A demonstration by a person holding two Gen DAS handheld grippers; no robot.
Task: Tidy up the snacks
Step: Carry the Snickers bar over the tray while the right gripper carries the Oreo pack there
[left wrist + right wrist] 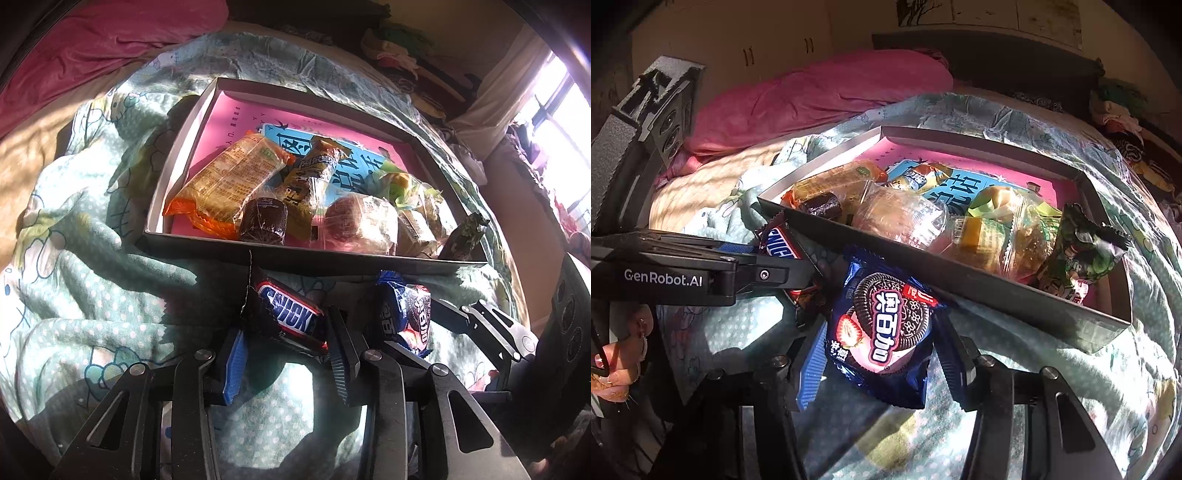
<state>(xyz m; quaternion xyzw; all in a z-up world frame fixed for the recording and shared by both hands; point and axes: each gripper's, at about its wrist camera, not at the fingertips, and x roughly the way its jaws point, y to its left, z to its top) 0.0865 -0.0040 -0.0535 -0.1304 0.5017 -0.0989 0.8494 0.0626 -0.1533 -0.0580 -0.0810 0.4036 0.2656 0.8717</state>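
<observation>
Left gripper (286, 349): jaws partly closed, blue ribbed pads pressing both sides of the brown Snickers bar in its glossy wrapper (288, 314).
Snickers bar: sits between the left fingertips, tilted, its sealed end poking up toward the tray's near wall – the lower end is hidden behind the right-hand finger.
Right gripper (879, 350): jaws partly closed, pads against both edges of the dark blue Oreo packet printed with a cookie and a strawberry (882, 325).
Oreo packet: held flat-faced to the right wrist camera, its top edge close under the tray's near wall; whether it touches the wall cannot be told.
Grippers together: side by side, left gripper's black arm just to the left of the Oreo packet in the right wrist view.
Hand (618, 362): fingers on the left gripper's grip, cut off at the frame edge.
Ahead of both: shallow grey cardboard tray with a pink floor (369, 254), holding an orange-edged clear cracker pack (229, 177), a small dark round cake in clear film (264, 220), a yellow wrapped bar (308, 173) and a green packet (1082, 254) leaning in the near right corner.
Under it all: pale green dotted cartoon-print quilt (92, 280).
Beyond the tray: pink bedding (812, 99).
Hard to read: the clear-wrapped items in the tray's middle – glare blurs them.
</observation>
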